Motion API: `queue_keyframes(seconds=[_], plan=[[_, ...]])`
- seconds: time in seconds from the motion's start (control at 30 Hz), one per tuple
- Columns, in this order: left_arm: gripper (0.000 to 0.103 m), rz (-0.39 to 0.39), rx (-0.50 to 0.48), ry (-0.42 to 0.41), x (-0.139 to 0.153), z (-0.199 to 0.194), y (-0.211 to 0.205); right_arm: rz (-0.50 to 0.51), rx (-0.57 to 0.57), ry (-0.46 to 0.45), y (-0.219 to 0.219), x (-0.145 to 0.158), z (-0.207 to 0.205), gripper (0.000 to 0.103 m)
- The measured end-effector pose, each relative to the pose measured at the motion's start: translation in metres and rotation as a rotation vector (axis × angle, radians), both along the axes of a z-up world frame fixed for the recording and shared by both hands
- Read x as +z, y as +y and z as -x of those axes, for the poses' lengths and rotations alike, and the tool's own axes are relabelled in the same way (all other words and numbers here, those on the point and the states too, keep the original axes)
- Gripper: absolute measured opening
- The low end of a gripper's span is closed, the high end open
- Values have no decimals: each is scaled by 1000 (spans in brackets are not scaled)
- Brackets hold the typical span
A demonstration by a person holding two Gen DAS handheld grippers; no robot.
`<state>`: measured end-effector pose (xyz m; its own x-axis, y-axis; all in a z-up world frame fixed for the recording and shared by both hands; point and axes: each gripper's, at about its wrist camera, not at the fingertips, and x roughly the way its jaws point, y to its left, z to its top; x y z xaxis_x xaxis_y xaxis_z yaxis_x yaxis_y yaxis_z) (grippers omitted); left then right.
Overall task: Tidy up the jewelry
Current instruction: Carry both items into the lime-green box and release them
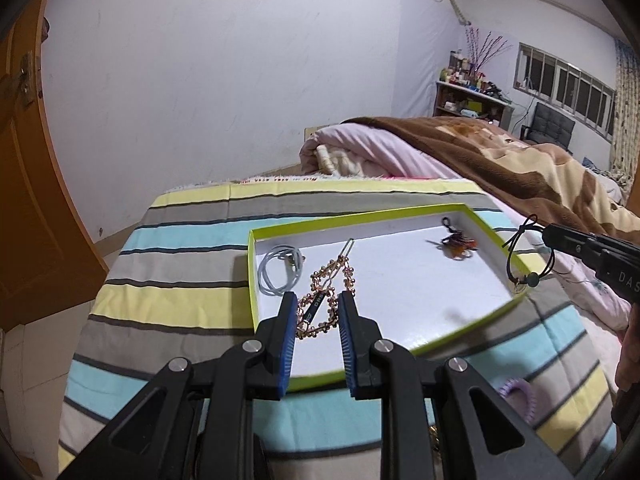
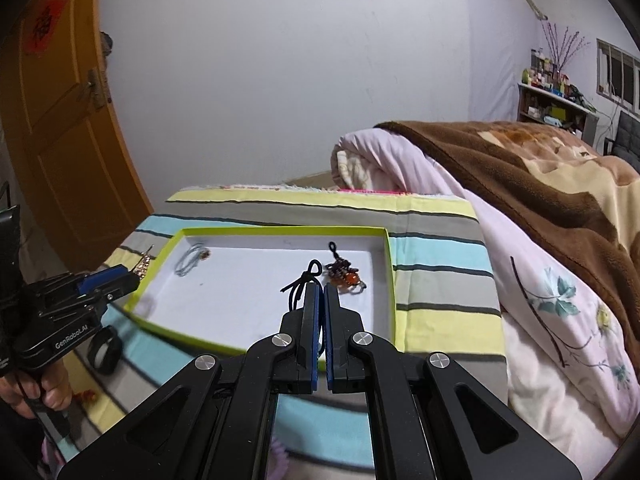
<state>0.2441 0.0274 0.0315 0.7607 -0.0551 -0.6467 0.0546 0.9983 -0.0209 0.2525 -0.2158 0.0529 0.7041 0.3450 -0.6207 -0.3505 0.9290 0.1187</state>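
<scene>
A shallow white tray with a lime-green rim (image 1: 360, 216) (image 2: 280, 230) lies on the striped bed cover. My left gripper (image 1: 318, 300) (image 2: 134, 274) is shut on a gold beaded hair clip (image 1: 326, 280) (image 2: 144, 264), held over the tray's near left corner. My right gripper (image 2: 320, 292) (image 1: 550, 234) is shut on a black cord bracelet (image 2: 300, 286) (image 1: 528, 256), which dangles above the tray's right side. Inside the tray lie a pale grey cord loop (image 1: 278, 270) (image 2: 192, 260) at the left and a dark beaded piece with an orange bead (image 1: 456, 242) (image 2: 344, 276) at the right.
A purple spiral hair tie (image 1: 516, 390) and a black band (image 2: 105, 354) lie on the striped cover (image 1: 180, 292) near the tray's front. A rolled pink duvet and brown blanket (image 2: 520, 184) rise to the right. A person's hand (image 2: 48, 392) grips the left tool.
</scene>
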Motion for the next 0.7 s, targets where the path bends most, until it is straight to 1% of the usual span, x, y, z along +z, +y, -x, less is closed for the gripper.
queue_keyframes(seconds=[0.13,0.3,0.47,0.63,0.7], plan=[[22,-6,13,31,-13,-12,2,8,-8,44,-1,-17,-19,2],[22,-14,29,72,-27,-23,3,22,-16,94,-3,-37,-33,2],[21,-15,37,100,-37,-28,5,25,-18,122,-5,-47,-37,2],[21,-13,31,105,-40,-29,4,45,-25,139,-7,-51,-40,2],[21,1,23,107,-40,-28,5,49,-25,135,-6,-51,-40,8]])
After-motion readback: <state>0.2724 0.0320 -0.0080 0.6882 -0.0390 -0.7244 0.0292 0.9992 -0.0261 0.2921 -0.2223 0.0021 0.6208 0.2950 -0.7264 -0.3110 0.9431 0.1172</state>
